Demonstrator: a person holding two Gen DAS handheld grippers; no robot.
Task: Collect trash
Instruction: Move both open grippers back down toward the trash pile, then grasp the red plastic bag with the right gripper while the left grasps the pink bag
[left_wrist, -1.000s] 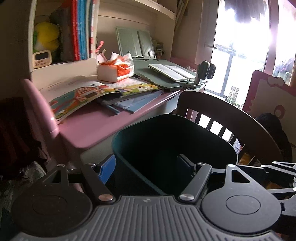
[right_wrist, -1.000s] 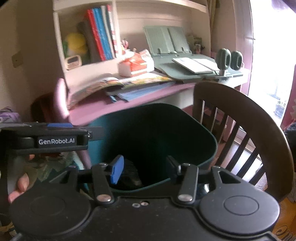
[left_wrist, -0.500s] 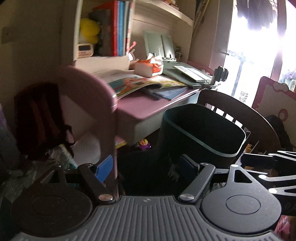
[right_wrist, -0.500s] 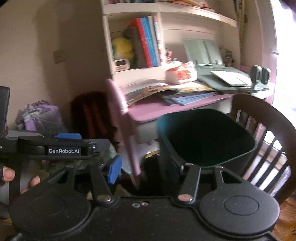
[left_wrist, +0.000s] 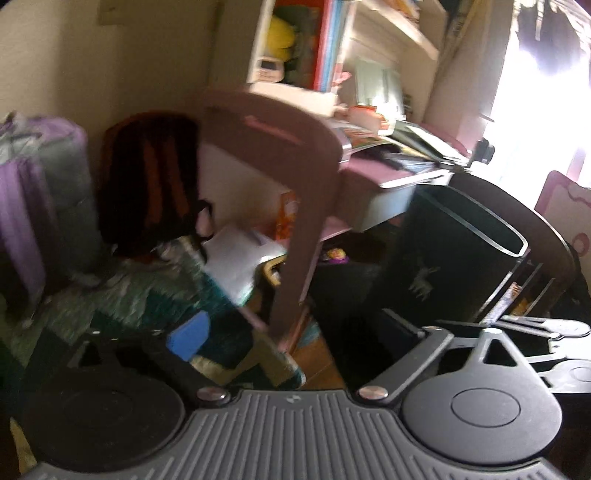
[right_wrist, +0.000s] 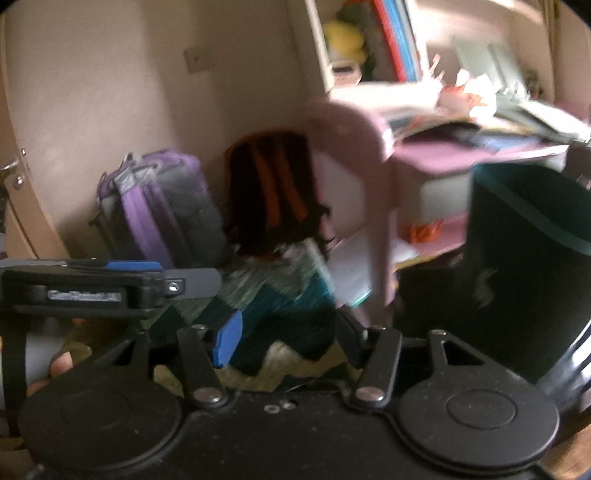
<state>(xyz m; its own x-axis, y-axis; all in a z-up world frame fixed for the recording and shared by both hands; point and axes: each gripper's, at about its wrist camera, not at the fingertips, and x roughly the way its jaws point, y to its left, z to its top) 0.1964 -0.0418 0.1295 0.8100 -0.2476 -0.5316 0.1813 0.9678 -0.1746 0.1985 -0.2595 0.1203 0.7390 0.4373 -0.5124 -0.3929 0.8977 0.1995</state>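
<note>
The dark green trash bin (left_wrist: 447, 254) with a pale deer mark stands on the floor beside the pink desk (left_wrist: 384, 173), to the right of both grippers. My left gripper (left_wrist: 295, 330) has its jaws opening wide, with only floor and rug between them. My right gripper (right_wrist: 286, 336) is open and holds nothing; the bin (right_wrist: 524, 251) is at its right. White paper (left_wrist: 240, 266) and an orange box (left_wrist: 290, 214) lie under the desk. An orange crumpled scrap (right_wrist: 424, 230) shows there too. Both views are blurred.
A pink chair back (left_wrist: 288, 166) rises in front of the desk. A black-and-orange backpack (right_wrist: 273, 192) and a purple one (right_wrist: 159, 206) lean on the wall. A teal zigzag rug (left_wrist: 147, 295) covers the floor. A dark wooden chair (left_wrist: 554, 258) stands behind the bin.
Both views have pulled back and swung left, so the bin went from between the jaws to the right side. The left jaws have spread wider. The backpacks and rug came into sight.
</note>
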